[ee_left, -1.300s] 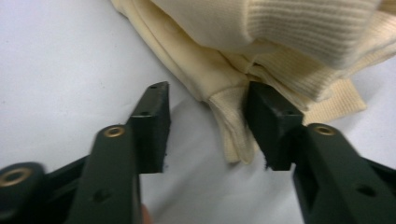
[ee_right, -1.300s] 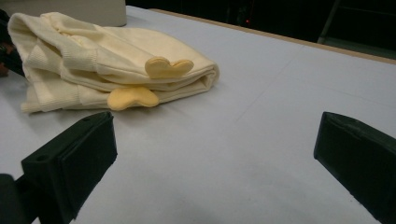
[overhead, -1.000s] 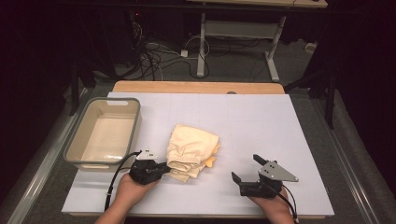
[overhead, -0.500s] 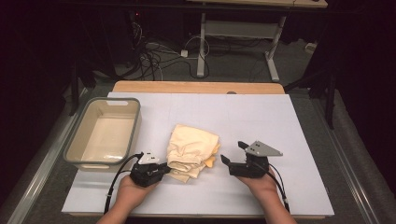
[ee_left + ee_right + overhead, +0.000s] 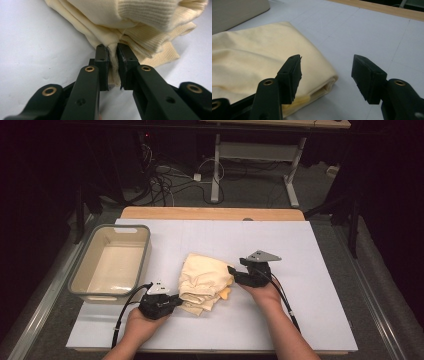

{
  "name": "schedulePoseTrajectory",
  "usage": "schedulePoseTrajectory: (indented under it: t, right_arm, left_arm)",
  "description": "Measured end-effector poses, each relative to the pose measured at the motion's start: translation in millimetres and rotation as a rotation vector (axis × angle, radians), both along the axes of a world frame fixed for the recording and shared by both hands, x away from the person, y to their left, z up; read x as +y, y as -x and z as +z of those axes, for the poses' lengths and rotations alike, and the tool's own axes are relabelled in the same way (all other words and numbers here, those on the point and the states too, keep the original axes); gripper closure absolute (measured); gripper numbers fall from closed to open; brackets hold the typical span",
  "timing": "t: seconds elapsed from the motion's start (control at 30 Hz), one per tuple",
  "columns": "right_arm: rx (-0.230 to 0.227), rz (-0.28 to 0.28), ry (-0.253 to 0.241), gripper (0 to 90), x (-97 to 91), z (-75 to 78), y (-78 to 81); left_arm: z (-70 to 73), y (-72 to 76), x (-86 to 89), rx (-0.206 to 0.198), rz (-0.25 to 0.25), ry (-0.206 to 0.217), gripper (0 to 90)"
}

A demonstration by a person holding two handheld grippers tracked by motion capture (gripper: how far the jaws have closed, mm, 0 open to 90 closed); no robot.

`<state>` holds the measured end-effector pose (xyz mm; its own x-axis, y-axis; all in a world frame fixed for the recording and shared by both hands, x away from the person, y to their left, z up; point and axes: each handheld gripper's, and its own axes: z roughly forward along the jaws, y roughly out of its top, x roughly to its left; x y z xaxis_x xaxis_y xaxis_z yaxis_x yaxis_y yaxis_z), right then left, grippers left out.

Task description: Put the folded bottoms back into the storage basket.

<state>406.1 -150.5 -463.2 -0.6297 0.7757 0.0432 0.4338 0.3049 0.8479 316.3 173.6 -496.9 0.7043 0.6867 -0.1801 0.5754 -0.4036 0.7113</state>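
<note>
With the left gripper [image 5: 113,53] still pinching the folded cream sweater's [image 5: 202,279] near hem, the wide-open right gripper [image 5: 325,72] has swung in from the table's [image 5: 310,320] right side to the sweater's right edge, likely to grasp it.

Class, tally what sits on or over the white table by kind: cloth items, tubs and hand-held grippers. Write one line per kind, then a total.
Folded cream cloth: 1
Grey tub: 1
Hand-held grippers: 2, the left hand-held gripper and the right hand-held gripper
Total: 4

A pale yellow ribbed sweater [image 5: 202,281] lies on a white table [image 5: 300,250] beside a grey, cream-lined tub [image 5: 111,262]; black grippers.
</note>
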Motion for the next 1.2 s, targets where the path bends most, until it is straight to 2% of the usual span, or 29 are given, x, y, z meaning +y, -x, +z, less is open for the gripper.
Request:
schedulePoseTrajectory:
  t: [0.03, 0.23, 0.3, 0.53, 0.57, 0.77, 1.2]
  right_arm:
    - [0.013, -0.003, 0.011, 43.3, 3.7, -0.5, -6.6]
    - [0.058, -0.022, 0.013, 43.4, 10.0, -4.0, -22.0]
    - [0.104, -0.032, 0.001, 43.1, 11.5, -9.4, -30.1]
    - [0.171, -0.028, 0.031, 42.3, 11.5, -18.0, -36.3]
    - [0.199, -0.016, 0.051, 41.4, 11.4, -20.6, -36.0]
    - [0.224, 0.004, 0.044, 43.8, 12.2, -22.7, -35.0]
    - [0.25, 0.054, -0.003, 61.3, 15.7, -25.0, -31.5]
  left_arm:
    - [0.0, 0.0, 0.0, 0.0, 0.0, 0.0, 77.7]
    - [-0.1, -0.2, 0.2, 0.0, -0.002, 0.001, 77.7]
    - [-0.1, -0.2, 0.1, -0.001, -0.003, 0.0, 77.7]
    - [-0.3, -0.6, 0.6, 0.007, -0.002, 0.008, 77.6]
    - [-0.2, -0.8, 0.7, 0.006, -0.003, 0.007, 77.6]
    - [-0.3, -0.7, 0.6, 0.008, -0.002, 0.009, 77.6]
    - [-0.5, -1.1, 0.9, 0.012, -0.002, 0.012, 77.5]
